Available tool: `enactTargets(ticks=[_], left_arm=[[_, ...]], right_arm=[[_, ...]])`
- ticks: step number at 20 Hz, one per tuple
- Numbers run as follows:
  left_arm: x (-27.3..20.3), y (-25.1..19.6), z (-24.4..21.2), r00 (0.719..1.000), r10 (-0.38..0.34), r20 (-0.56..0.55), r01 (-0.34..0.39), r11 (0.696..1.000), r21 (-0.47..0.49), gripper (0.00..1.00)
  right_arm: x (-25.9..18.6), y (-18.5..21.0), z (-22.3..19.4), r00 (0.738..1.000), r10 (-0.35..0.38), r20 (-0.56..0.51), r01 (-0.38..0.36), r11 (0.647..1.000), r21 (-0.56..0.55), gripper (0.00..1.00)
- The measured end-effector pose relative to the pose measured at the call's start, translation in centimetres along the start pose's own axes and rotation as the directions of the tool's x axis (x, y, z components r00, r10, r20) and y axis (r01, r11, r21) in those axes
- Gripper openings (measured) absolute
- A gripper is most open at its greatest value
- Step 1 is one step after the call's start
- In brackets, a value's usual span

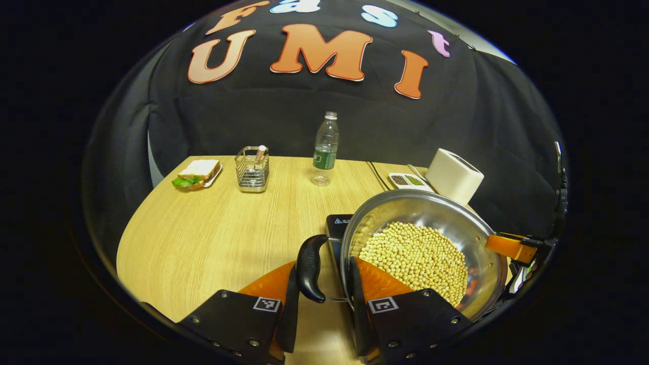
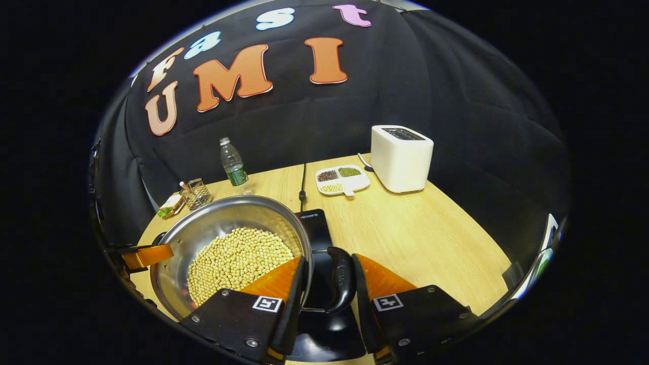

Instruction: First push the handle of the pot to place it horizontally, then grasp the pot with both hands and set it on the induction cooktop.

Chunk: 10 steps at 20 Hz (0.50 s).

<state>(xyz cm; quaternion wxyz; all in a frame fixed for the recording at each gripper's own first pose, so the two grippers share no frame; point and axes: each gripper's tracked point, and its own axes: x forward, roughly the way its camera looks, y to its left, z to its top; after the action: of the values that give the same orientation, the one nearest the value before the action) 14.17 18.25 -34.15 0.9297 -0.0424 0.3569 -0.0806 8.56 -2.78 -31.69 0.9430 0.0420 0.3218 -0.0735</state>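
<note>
Pot (image 1: 421, 253), two handles, two claws

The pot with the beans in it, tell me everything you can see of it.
The shiny round stainless-steel pot is wide and shallow, partly filled with pale yellow beans. It has a black curved handle on wire brackets at each side. The left tool brackets one handle, the right tool the other. It sits over the black induction cooktop; contact is unclear.
</note>
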Motion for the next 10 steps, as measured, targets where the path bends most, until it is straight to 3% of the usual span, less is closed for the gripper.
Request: enactTargets(ticks=[6, 8, 10], left_arm=[[-0.4, 0.4, 0.7, 1.0, -0.016, 0.005, 0.016, 0.999, -0.043, 0.47], [-1.0, 0.3, 2.1, 0.999, -0.003, 0.054, 0.004, 1.0, -0.025, 0.55], [-2.5, 0.3, 4.2, 0.992, 0.02, 0.121, -0.021, 1.0, 0.007, 0.54]], right_arm=[[0.7, -1.4, -0.3, 1.0, 0.026, -0.004, -0.026, 1.0, -0.016, 0.53], [0.1, -1.3, 0.3, 0.998, 0.067, 0.01, -0.067, 0.998, -0.005, 0.58], [-1.5, -1.7, 3.0, 0.993, 0.09, 0.079, -0.089, 0.996, -0.008, 0.68]])
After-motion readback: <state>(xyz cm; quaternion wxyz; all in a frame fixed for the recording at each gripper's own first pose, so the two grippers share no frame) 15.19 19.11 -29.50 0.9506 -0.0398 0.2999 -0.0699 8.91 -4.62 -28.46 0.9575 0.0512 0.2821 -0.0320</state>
